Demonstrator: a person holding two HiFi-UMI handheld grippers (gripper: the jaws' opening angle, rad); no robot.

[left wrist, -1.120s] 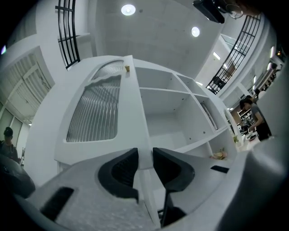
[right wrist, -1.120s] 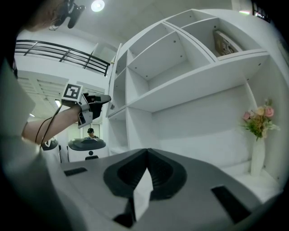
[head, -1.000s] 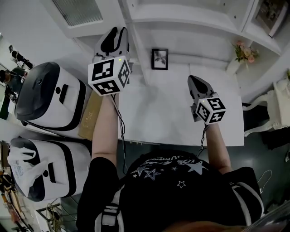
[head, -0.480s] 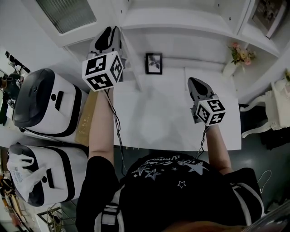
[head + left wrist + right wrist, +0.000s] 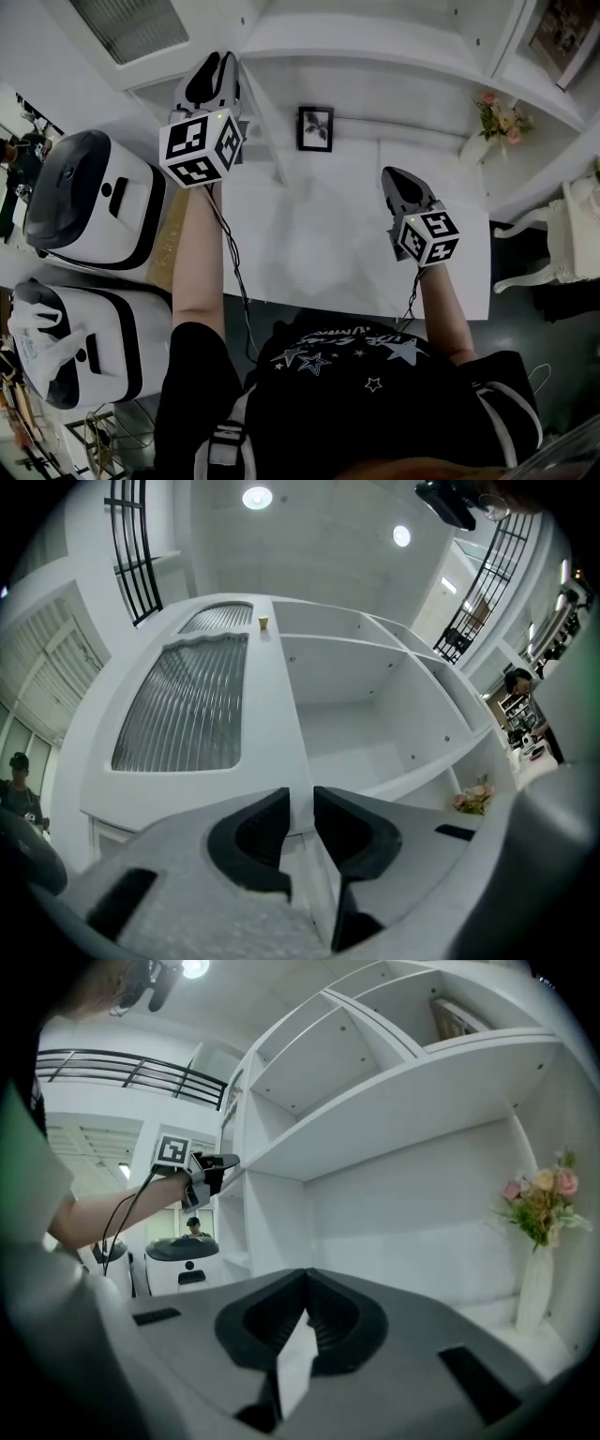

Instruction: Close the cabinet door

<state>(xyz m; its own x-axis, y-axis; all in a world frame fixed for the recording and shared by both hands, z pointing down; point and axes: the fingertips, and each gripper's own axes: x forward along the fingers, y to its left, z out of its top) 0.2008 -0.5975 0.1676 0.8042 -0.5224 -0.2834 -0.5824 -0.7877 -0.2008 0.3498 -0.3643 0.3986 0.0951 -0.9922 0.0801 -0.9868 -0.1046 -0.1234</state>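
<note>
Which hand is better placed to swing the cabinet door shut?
Left. The left gripper clamps the edge of the cabinet door; the right gripper, shut, hovers over the counter, away from it.

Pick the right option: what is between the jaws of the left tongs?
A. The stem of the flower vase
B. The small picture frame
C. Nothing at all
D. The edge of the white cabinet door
D: in the left gripper view the left tongs straddle the edge of the white cabinet door, the one with the ribbed glass panel, with a jaw close against each side of it.
</note>
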